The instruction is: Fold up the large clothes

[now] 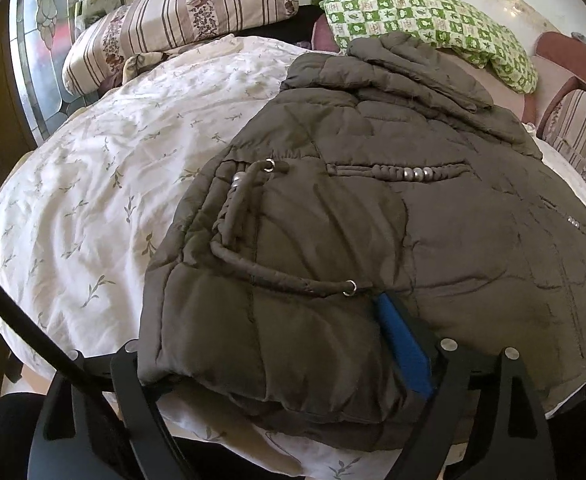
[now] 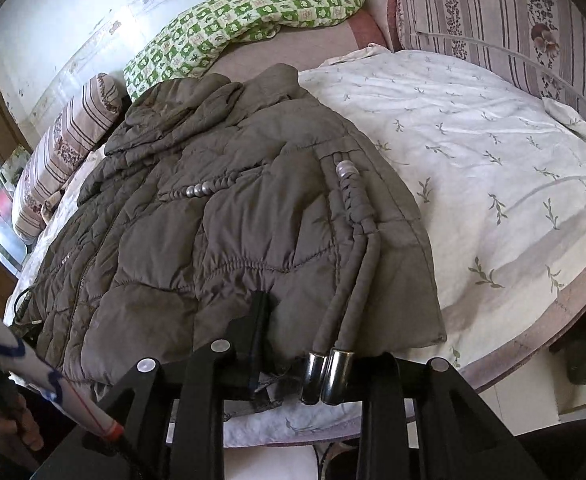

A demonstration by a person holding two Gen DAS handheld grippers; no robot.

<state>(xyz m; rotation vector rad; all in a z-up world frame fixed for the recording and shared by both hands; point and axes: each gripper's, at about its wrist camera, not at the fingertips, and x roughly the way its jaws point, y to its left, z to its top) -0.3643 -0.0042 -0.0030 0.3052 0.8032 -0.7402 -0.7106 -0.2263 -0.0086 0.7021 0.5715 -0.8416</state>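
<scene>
bare quilt [image 1: 93,184] beside the jacket [image 1: 373,220]; pillows [image 1: 181,20] seemingly block beyond.
</scene>
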